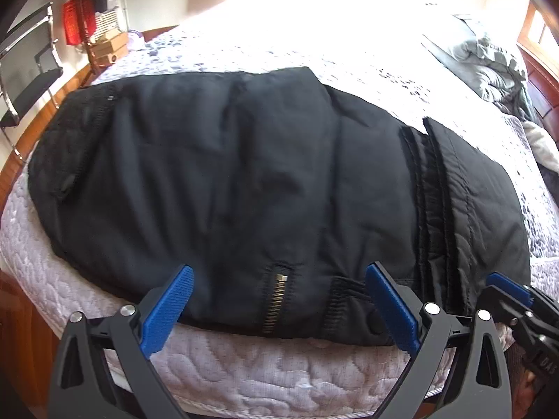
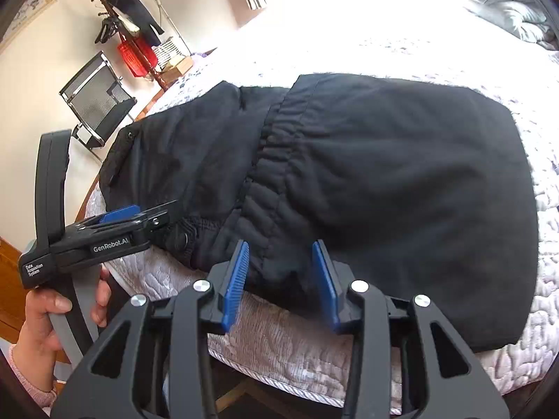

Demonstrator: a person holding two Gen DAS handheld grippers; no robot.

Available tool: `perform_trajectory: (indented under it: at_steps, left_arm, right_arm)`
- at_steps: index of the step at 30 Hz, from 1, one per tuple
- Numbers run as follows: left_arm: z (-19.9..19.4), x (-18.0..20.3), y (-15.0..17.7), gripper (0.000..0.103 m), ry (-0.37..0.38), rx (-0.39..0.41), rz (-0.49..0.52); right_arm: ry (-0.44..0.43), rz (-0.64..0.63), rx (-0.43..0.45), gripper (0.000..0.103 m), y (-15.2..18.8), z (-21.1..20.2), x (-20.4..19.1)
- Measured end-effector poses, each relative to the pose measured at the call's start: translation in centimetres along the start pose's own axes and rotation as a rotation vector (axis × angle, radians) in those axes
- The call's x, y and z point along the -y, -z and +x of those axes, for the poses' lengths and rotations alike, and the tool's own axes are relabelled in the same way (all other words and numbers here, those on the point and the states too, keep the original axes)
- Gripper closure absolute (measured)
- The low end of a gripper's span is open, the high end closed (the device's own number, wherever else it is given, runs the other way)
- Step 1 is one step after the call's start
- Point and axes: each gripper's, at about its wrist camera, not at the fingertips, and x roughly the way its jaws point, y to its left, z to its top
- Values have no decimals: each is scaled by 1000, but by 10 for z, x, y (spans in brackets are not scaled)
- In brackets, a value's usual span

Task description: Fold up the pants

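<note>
The black pants [image 1: 244, 174] lie folded on the bed [image 1: 244, 366]; the left gripper [image 1: 279, 300] and right gripper [image 2: 281, 279] both have their fingers apart

Home bedroom: quilted bed [image 1: 244, 366], rumpled grey duvet [image 1: 489, 66], coat stand [image 2: 115, 28] with hangers, mesh chair [image 2: 94, 97].

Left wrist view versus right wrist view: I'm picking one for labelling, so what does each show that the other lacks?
Left only: the brass zipper near the pants' front edge. Right only: the hand holding the left tongs, and a coat rack. Both: black pants on the quilted bed, a chair, red basket, both tongs open.
</note>
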Motion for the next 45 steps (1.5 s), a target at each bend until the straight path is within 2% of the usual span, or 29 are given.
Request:
perform_trajectory:
  at_steps: [5, 10, 12, 15, 16, 21, 23, 25, 31, 33, 36, 38, 42, 45]
  left_arm:
    - [-7, -28, 1, 4, -9, -1, -70]
    - [-13, -53, 5, 4, -5, -5, -137]
    - [-17, -65, 5, 4, -15, -7, -156]
    - [-22, -97, 4, 4, 4, 5, -245]
    - [-23, -110, 4, 4, 23, 6, -286]
    - [-21, -180, 8, 10, 217, 5, -558]
    - [-20, -198, 8, 10, 302, 15, -635]
    - [-20, -208, 9, 10, 348, 24, -681]
    - [-14, -226, 8, 22, 380, 33, -716]
    - [-14, -230, 10, 27, 372, 11, -710]
    - [-21, -236, 16, 27, 348, -1, -714]
    - [-23, -243, 21, 27, 321, -8, -721]
    - [-12, -249, 25, 27, 317, -37, -733]
    - [-9, -250, 21, 27, 302, -34, -723]
  right_arm:
    - [-5, 42, 5, 59, -3, -1, 9]
    - [7, 15, -28, 59, -2, 14, 0]
    - [29, -7, -31, 56, -2, 17, -4]
    - [36, -18, -35, 53, -3, 20, -6]
    - [34, -17, -38, 53, -3, 20, -5]
    - [41, -18, -40, 54, -1, 23, -5]
    - [50, -25, -41, 53, -1, 24, -7]
    - [58, -29, -42, 51, -1, 26, -8]
    - [74, -40, -45, 48, 0, 30, -11]
    - [75, -42, -45, 47, 0, 30, -11]
    - [64, -37, -44, 44, 0, 31, -10]
    - [65, -54, -48, 37, 0, 33, -13]
    - [132, -149, -49, 37, 1, 38, -27]
    - [124, -137, -49, 37, 1, 39, -25]
